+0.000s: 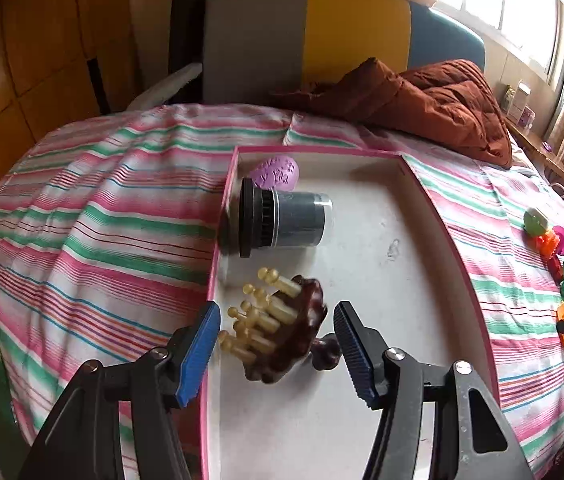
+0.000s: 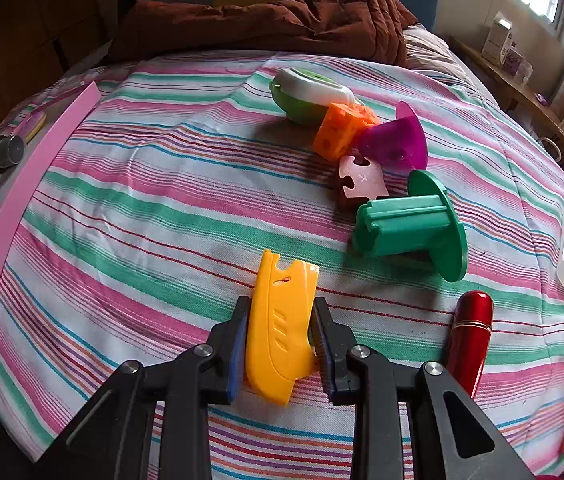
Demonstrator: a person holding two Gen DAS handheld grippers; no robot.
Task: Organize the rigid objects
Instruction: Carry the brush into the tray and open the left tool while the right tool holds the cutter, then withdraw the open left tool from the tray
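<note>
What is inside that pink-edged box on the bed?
Inside the box lie a black-capped jar on its side, a purple egg-shaped thing partly hidden behind it, and a brown massager with amber prongs. The box's near end is out of view.

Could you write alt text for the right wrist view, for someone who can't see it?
The right gripper has its jaws shut on a yellow plastic piece over a striped bedsheet. Beyond lie a green spool, a purple spool, an orange block and a red tube.

Woven striped cloth bedspread [image 2: 153,200], glossy red tube [image 2: 470,340], smooth yellow, probably plastic, scraper [image 2: 282,328]
</note>
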